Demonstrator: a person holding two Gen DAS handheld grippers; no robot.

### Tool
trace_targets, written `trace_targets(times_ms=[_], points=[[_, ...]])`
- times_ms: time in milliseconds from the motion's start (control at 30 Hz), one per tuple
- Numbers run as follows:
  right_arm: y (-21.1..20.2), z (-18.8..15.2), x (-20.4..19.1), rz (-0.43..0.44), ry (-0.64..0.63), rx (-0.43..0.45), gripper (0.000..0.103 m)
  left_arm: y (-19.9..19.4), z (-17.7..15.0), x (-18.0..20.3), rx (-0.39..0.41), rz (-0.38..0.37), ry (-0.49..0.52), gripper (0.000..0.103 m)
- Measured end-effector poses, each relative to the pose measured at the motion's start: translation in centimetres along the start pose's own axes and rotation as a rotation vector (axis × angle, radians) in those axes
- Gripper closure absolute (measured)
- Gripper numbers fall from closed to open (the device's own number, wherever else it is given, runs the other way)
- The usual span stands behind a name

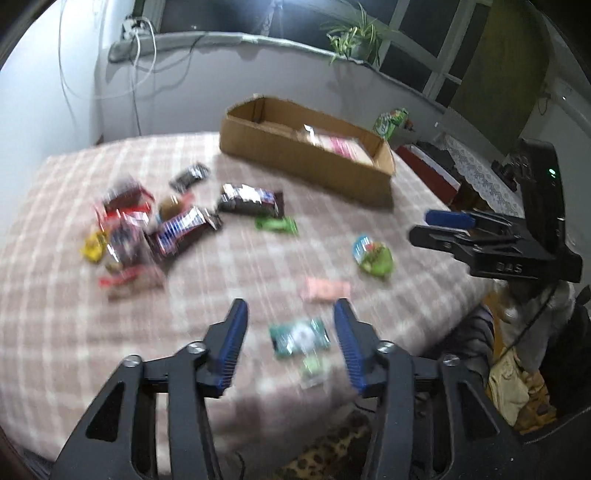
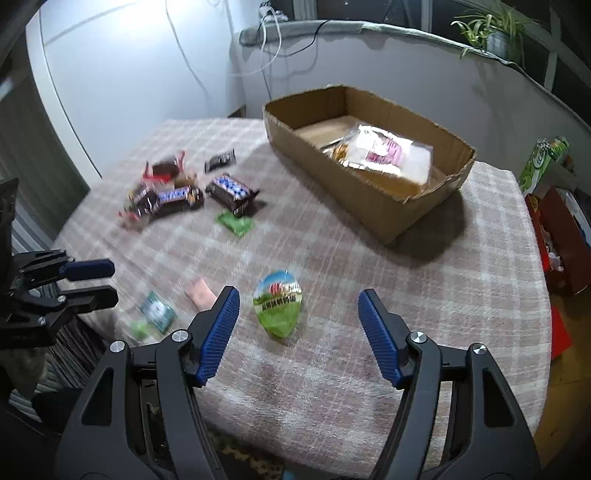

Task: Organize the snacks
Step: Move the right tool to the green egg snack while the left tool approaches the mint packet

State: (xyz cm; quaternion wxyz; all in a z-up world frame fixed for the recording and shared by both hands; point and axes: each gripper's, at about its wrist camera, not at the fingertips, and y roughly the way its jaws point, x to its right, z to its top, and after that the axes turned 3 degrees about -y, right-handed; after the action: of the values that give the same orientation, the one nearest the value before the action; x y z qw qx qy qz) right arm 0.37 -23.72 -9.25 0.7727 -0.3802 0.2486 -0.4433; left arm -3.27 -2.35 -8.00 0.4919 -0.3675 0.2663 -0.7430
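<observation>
A cardboard box (image 2: 391, 206) stands at the back of the checked tablecloth, with a clear snack bag (image 2: 384, 151) inside; the box also shows in the left wrist view (image 1: 295, 162). Several loose snacks lie in a pile (image 2: 166, 192) at the left. My right gripper (image 2: 299, 299) is open and empty, just above an oval green and blue packet (image 2: 279, 306). My left gripper (image 1: 291, 310) is open and empty above a teal packet (image 1: 299, 338) and near a pink packet (image 1: 325, 290). Each gripper shows in the other's view, the right gripper (image 1: 439, 225) and the left gripper (image 2: 103, 280).
A small green packet (image 2: 236, 223) lies mid-table. A green carton (image 2: 539, 162) and red boxes (image 2: 561, 240) stand off the table's right edge. A potted plant (image 2: 491, 29) sits on the windowsill. Clothes (image 1: 517, 369) lie by the near right edge.
</observation>
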Motion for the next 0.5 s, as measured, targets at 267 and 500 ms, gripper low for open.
trace_targets(times_ms=[267, 500], points=[[2.6, -0.4, -0.4, 0.029, -0.022, -0.055, 0.035, 2.3, -2.9, 1.0, -0.064, 0.008, -0.023, 0.077], [3.4, -0.5, -0.6, 0.041, -0.016, -0.061, 0.041, 3.1, -3.8, 1.7, -0.071, 0.05, 0.012, 0.081]])
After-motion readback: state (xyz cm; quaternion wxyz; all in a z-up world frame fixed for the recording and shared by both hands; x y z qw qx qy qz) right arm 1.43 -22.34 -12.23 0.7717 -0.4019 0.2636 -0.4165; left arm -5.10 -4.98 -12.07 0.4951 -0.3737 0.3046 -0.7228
